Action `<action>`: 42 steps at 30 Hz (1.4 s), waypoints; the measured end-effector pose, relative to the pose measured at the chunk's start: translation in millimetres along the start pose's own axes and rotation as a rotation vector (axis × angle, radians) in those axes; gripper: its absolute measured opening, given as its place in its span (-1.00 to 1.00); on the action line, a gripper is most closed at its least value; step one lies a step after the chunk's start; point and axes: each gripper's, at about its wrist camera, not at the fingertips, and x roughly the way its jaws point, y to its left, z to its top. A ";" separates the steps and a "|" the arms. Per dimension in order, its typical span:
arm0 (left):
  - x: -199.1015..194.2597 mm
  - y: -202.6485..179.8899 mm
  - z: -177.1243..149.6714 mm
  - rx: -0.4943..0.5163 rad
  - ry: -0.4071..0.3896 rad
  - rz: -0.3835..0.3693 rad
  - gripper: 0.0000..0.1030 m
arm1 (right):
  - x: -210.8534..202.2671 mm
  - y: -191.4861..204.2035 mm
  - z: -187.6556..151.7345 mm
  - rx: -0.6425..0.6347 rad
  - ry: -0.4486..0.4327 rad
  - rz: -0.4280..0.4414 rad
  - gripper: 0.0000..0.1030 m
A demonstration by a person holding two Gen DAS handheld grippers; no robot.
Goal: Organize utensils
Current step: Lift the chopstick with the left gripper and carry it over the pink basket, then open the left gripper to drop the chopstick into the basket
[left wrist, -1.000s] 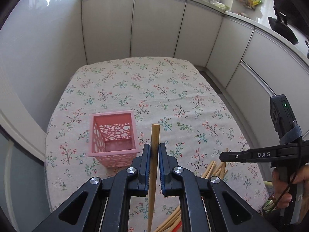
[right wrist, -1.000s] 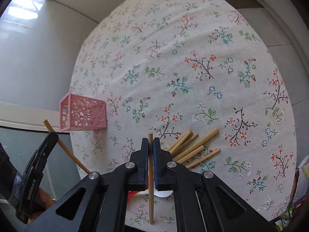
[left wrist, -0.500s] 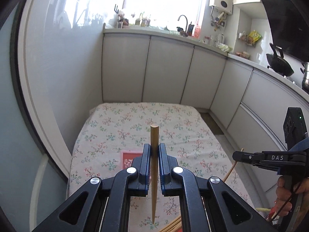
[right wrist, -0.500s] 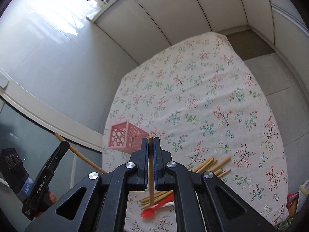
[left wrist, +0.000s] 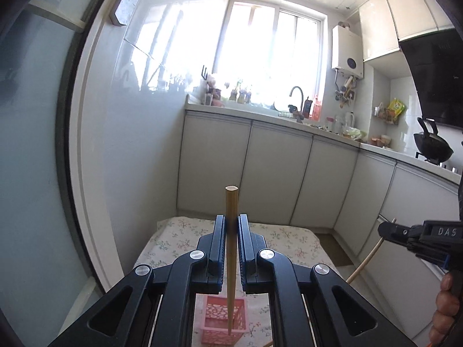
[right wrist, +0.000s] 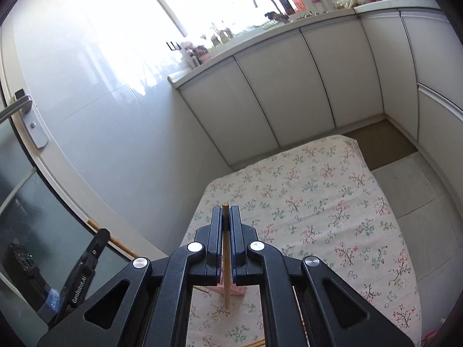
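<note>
Now Both Grippers Lifted, Each Pinching a Chopstick

Left wrist view: the left gripper (left wrist: pixel 231 225) at lower centre is pressed nearly together on an upright wooden chopstick (left wrist: pixel 230 248); the pink basket (left wrist: pixel 222 322) sits at the bottom edge on the floral tablecloth (left wrist: pixel 289 240). A second ago the cloth filled the frame; now cabinets and window do.

Right wrist view: the right gripper (right wrist: pixel 225 217) pinches a thinner chopstick (right wrist: pixel 226 260) at lower centre, the basket mostly hidden behind its jaws. Earlier the loose chopsticks lay in plain sight.
</note>
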 end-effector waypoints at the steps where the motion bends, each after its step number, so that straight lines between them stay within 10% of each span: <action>1: 4.5 0.5 -0.7 0.005 -0.006 0.009 -0.85 | 2.8 5.5 2.6 -0.011 -0.012 0.006 -0.92; 26: 117.5 8.5 -49.3 0.058 0.206 0.017 -0.83 | 141.4 9.2 -37.1 -0.100 0.142 -0.029 -0.91; 32: 103.4 2.4 -38.9 0.049 0.208 0.000 -0.02 | 124.7 6.4 -30.9 -0.071 0.157 0.018 -0.57; 42: 70.3 -6.5 -42.6 0.100 0.317 -0.017 0.48 | 62.6 -19.9 -23.8 -0.039 0.184 0.002 0.00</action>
